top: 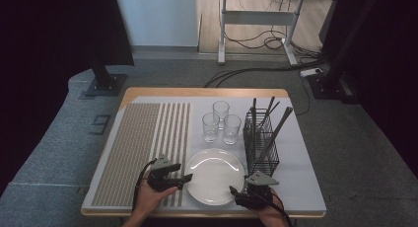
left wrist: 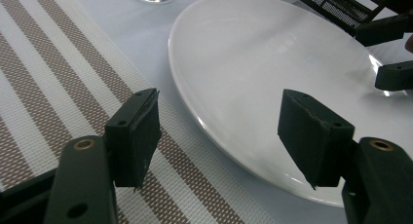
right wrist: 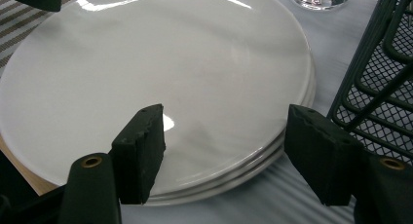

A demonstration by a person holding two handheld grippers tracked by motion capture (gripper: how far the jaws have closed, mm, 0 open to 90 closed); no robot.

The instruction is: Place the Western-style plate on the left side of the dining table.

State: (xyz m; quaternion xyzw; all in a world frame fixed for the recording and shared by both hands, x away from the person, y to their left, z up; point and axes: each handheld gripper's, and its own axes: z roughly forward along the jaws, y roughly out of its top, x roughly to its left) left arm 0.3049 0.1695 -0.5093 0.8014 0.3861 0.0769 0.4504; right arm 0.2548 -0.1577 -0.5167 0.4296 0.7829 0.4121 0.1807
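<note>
A stack of white plates (top: 214, 175) lies at the front middle of the table; its edge shows three rims in the right gripper view (right wrist: 253, 160). My left gripper (top: 183, 180) is open at the stack's left rim. In the left gripper view (left wrist: 219, 117) one jaw is over the striped placemat (left wrist: 58, 78) and the other over the top plate (left wrist: 272, 53). My right gripper (top: 236, 193) is open at the stack's front right rim. In its own view (right wrist: 226, 136) one jaw is above the plate and the other just outside the rim. Nothing is gripped.
Three clear glasses (top: 220, 122) stand behind the plates. A black wire basket (top: 261, 143) with several dark sticks stands right of the plates, close to my right gripper (right wrist: 384, 87). The brown-and-white striped placemat (top: 143, 148) covers the table's left half.
</note>
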